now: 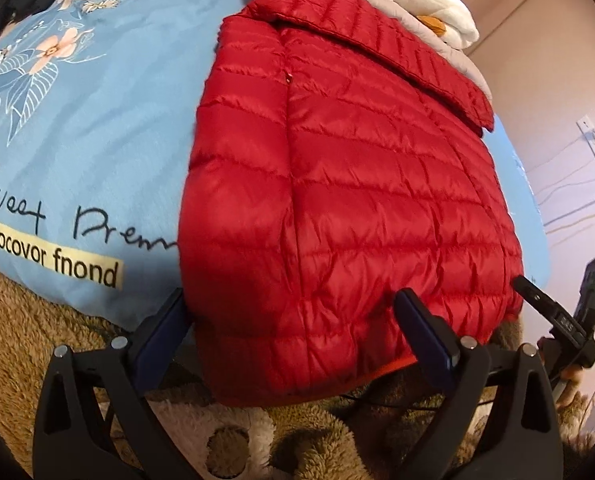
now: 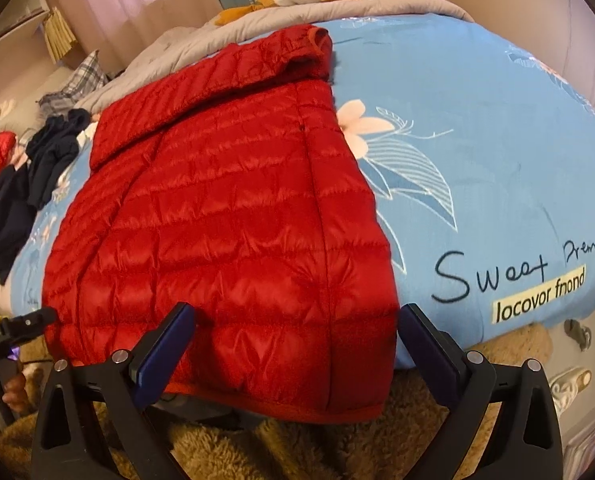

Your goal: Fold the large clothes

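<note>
The red down jacket [image 1: 349, 200] lies on the blue duvet [image 1: 97, 140], sleeves already folded in (lengthwise fold remains); left gripper [image 1: 293, 312] and right gripper [image 2: 297, 324] gape wide at its hem, holding nothing.

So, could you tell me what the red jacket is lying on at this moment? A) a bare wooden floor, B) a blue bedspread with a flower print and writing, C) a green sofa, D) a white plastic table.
B: the red jacket is spread flat on a blue bedspread printed with flowers and the words "Sweet Dream", its near hem hanging over the edge.
</note>
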Demonstrator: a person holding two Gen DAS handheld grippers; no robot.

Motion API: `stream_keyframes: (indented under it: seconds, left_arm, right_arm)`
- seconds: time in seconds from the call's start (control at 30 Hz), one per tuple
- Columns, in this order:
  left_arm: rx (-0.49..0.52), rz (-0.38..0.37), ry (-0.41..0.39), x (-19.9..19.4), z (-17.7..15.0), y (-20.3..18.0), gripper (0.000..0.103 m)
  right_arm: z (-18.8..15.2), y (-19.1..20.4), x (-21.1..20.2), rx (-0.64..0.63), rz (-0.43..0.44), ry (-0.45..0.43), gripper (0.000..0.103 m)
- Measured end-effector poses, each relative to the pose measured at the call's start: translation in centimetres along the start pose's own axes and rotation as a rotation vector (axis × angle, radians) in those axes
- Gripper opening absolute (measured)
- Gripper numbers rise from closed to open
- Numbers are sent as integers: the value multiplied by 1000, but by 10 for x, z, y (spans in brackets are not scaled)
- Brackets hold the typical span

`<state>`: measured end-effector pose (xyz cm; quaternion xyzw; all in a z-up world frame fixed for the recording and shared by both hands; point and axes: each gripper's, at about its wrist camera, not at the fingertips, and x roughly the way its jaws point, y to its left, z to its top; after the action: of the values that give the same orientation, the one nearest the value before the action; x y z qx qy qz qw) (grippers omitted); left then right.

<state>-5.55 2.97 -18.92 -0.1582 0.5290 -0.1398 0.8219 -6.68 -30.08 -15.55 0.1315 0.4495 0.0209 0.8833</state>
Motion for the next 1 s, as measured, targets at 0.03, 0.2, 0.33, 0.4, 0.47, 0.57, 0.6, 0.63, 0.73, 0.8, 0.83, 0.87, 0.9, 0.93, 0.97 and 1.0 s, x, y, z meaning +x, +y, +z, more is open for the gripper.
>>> stream_keyframes:
  seconds: [0.03, 0.2, 0.33, 0.4, 0.47, 0.57, 0.6, 0.63, 0.73, 0.8, 0.83, 0.87, 0.9, 0.93, 0.97, 1.0]
  left_arm:
    - [-2, -10, 2, 0, -2, 2, 99]
    - [-45, -70, 30, 1, -6, 13, 98]
    - [-33, -72, 34, 0, -10, 11, 98]
    - [-30, -78, 45, 2, -13, 8, 98]
    - [-33, -92, 65, 5, -15, 8, 98]
    - [-60, -101, 94, 12, -21, 12, 91]
    - [-64, -96, 92, 12, -22, 12, 91]
    - [-63, -95, 87, 15, -20, 10, 91]
    - [-58, -95, 81, 14, -20, 8, 90]
    - [-59, -93, 75, 14, -21, 10, 88]
    - [-62, -92, 73, 13, -21, 10, 87]
    - [-65, -92, 72, 13, -20, 11, 86]
    - [-72, -93, 68, 13, -20, 11, 83]
    - [-79, -93, 65, 13, -19, 12, 82]
    - [-83, -92, 63, 13, -19, 13, 76]
    - [-85, -92, 62, 11, -20, 16, 67]
  right_arm:
    - [0, 0, -1, -1, -3, 1, 99]
    - [-2, -1, 0, 3, 1, 12, 97]
    - [-7, -4, 2, 19, 10, 26, 94]
    - [-7, -5, 2, 26, 20, 27, 92]
    - [-8, -7, 2, 32, 27, 30, 91]
    - [-10, -9, 2, 37, 37, 32, 88]
    - [-11, -10, 1, 34, 40, 32, 87]
    - [-12, -11, 0, 29, 40, 34, 87]
    - [-14, -14, -3, 24, 48, 38, 84]
    - [-16, -16, -4, 29, 58, 42, 82]
    - [-17, -18, -4, 34, 64, 45, 82]
    - [-19, -20, -5, 41, 70, 48, 81]
    - [-19, -21, -5, 46, 77, 48, 79]
    - [-21, -23, -6, 52, 86, 47, 79]
    - [-22, -24, -6, 56, 91, 46, 77]
    - [-23, -24, -6, 58, 96, 45, 74]
